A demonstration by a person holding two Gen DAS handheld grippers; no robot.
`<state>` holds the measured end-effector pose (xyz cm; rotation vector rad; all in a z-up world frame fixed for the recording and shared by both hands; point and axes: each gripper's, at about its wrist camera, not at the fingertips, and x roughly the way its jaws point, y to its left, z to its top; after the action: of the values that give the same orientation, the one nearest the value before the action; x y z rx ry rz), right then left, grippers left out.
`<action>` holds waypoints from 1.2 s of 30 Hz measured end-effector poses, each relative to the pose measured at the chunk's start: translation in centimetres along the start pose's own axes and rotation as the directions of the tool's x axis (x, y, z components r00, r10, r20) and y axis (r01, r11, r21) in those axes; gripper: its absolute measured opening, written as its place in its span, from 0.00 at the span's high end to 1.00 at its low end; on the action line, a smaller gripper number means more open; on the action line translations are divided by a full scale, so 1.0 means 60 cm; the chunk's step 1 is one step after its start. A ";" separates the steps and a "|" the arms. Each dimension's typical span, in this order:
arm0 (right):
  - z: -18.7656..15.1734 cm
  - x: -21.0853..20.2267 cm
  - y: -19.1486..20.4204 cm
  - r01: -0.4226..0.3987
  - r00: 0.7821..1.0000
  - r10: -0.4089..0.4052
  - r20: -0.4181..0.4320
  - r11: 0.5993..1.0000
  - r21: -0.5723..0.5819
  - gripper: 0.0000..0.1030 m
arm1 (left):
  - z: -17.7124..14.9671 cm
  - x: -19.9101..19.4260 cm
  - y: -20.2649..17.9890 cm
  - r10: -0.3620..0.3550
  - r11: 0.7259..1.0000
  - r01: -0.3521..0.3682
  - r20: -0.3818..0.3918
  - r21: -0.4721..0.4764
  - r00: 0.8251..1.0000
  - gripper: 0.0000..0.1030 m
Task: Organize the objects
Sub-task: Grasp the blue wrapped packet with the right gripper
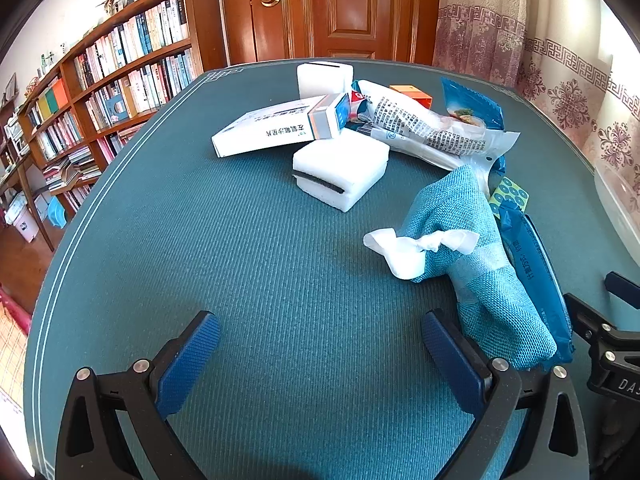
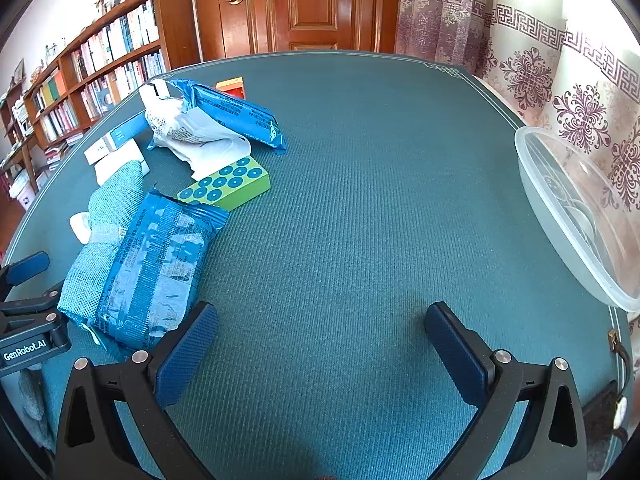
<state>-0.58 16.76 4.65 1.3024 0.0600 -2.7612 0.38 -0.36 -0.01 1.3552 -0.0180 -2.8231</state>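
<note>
Left gripper (image 1: 320, 340) and right gripper (image 2: 320, 336) hung spread and empty over the mat (image 2: 360, 200). Clutter lay at ten o'clock: cloth (image 2: 96, 248), packet (image 2: 156, 264), green box (image 2: 228, 184); tub (image 2: 576, 216) at three. Sorting seemed unstarted; next, probably, a grasp.

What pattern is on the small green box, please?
Teal ringed dots on the lime-green box; clearest in the right wrist view.
</note>
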 end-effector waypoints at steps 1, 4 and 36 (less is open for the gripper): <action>0.002 0.000 0.000 0.001 1.000 -0.001 -0.001 1.000 -0.001 0.00 | -0.001 0.002 -0.006 -0.003 1.000 0.003 0.001 0.003 1.000 0.00; -0.001 0.002 0.003 0.019 1.000 -0.020 -0.012 1.000 -0.020 0.00 | -0.009 -0.004 -0.001 -0.017 1.000 0.017 0.002 0.016 1.000 0.00; 0.011 -0.021 0.065 -0.143 0.989 0.145 0.020 0.988 -0.054 0.16 | -0.011 -0.025 0.055 -0.078 0.980 0.087 0.054 -0.177 0.995 0.00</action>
<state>0.09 12.93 6.07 1.2105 0.0345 -2.6353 1.85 -3.65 0.80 1.2806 0.2918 -2.8397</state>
